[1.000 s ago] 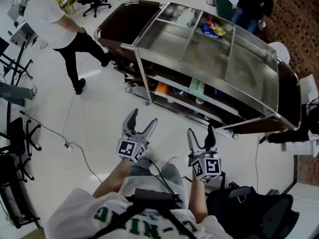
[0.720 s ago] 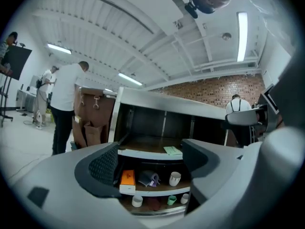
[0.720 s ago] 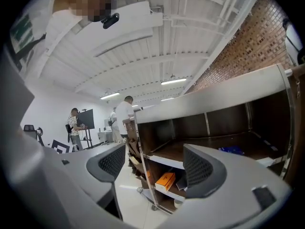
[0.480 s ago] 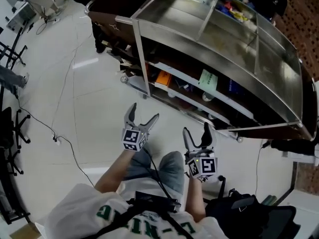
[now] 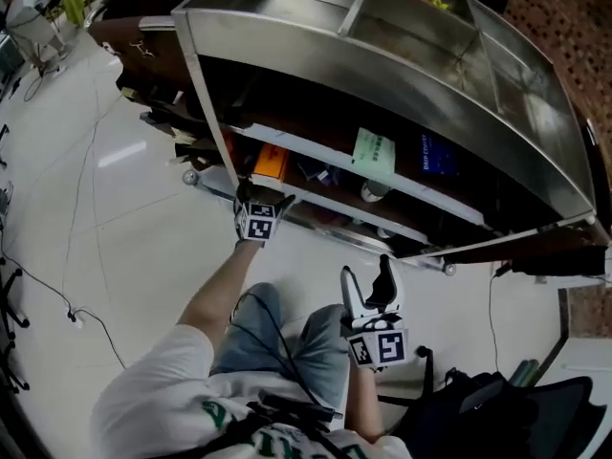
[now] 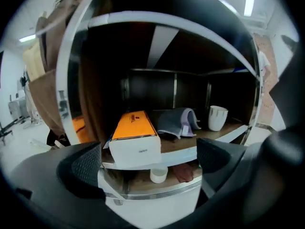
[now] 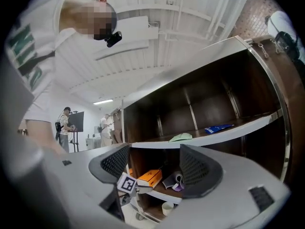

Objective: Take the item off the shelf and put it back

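An orange box with a white end lies on the middle shelf of a steel and wood cart, at its left end. My left gripper is right in front of it. Its jaws are opening and stand wide apart; the box sits just ahead of them and neither pad touches it. In the head view the left gripper reaches up to the orange box. My right gripper hangs back over my knees, open and empty. From it I see the orange box and the left gripper's marker cube.
Beside the box lie a grey and purple cloth and a white cup. A small white cup stands on the lower shelf. A green packet and a blue packet lie on the upper shelf. A black backpack sits at my right.
My left arm has stretched forward from above my knees to the shelf's left end. I have come closer to the cart. The right gripper has stayed low in front of me.
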The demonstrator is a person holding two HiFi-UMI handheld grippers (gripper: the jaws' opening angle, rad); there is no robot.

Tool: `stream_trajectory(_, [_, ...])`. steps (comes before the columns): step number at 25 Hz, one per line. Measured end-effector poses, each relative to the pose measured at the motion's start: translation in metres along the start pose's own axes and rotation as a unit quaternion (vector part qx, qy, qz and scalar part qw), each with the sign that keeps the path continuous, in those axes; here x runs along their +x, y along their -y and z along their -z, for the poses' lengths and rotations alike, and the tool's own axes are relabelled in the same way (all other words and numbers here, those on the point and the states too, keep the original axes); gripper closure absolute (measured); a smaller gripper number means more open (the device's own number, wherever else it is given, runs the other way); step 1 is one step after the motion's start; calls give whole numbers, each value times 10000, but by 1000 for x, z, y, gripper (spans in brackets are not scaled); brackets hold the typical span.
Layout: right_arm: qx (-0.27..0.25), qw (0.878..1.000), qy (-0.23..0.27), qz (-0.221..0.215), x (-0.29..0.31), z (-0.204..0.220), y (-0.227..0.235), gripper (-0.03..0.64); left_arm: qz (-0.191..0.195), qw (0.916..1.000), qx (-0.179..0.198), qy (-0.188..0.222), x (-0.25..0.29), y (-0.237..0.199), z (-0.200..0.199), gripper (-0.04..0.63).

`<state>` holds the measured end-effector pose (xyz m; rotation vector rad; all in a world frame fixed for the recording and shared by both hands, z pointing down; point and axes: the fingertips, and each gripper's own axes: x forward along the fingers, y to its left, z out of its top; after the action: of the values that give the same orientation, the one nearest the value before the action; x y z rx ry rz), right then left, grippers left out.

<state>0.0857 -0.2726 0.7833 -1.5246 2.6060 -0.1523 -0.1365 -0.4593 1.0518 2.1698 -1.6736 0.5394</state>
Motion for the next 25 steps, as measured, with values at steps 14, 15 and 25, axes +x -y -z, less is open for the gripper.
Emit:
stream_trajectory(14, [-42, 9993, -201, 311, -31, -53, 8, 273, -217, 9937, -538, -961, 0, -10, -22, 219])
stream_trajectory(15, [-34, 9995, -183, 247, -26, -67, 2, 272, -170, 9941, -474, -958, -20, -5, -31, 220])
stream_trajectory(25, [195, 9993, -227, -230, -5, -200, -55, 272, 153, 9970, -200, -738, -241, 37, -121, 219])
